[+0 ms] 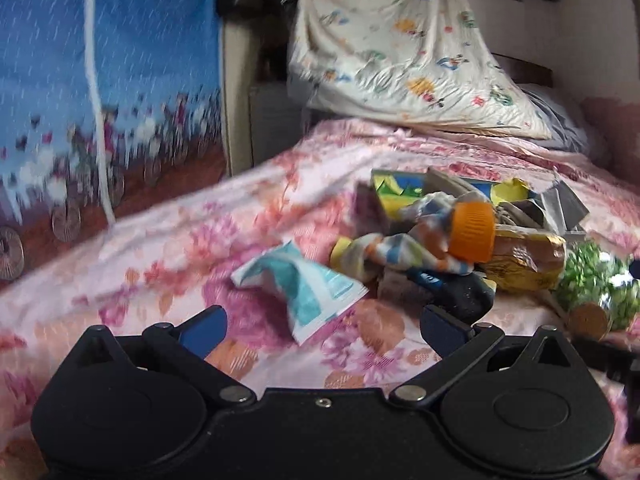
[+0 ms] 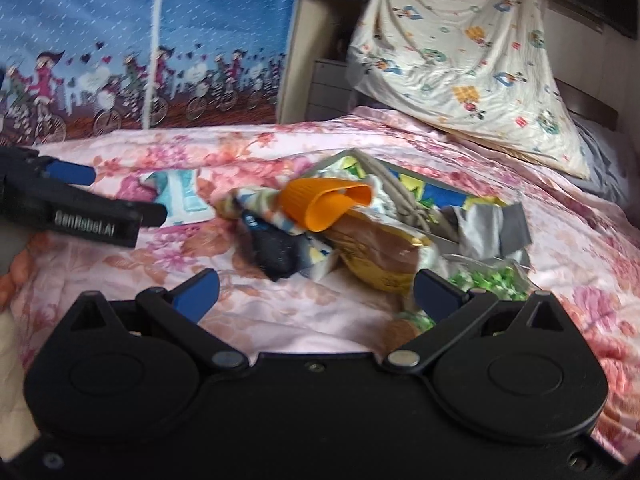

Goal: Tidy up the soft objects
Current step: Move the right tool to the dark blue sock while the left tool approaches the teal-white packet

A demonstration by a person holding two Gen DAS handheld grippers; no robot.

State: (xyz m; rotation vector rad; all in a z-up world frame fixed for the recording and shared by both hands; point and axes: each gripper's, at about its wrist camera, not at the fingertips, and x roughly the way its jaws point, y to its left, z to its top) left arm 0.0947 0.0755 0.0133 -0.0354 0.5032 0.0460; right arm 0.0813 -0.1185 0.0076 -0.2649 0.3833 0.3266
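Note:
A pile of soft things lies on the pink floral bedspread: a crumpled teal-and-white pouch, a striped multicolour cloth, an orange ribbed cup, a gold-brown foil bag, a dark sock-like item and a green-patterned bag. My left gripper is open and empty, just short of the teal pouch. My right gripper is open and empty, in front of the dark item and the foil bag. The left gripper also shows in the right wrist view, at left beside the pouch.
A cartoon-print pillow leans at the head of the bed. A blue curtain with cyclist figures hangs along the left side. A flat colourful box and grey wrapping lie under the pile. A small round brown item sits at right.

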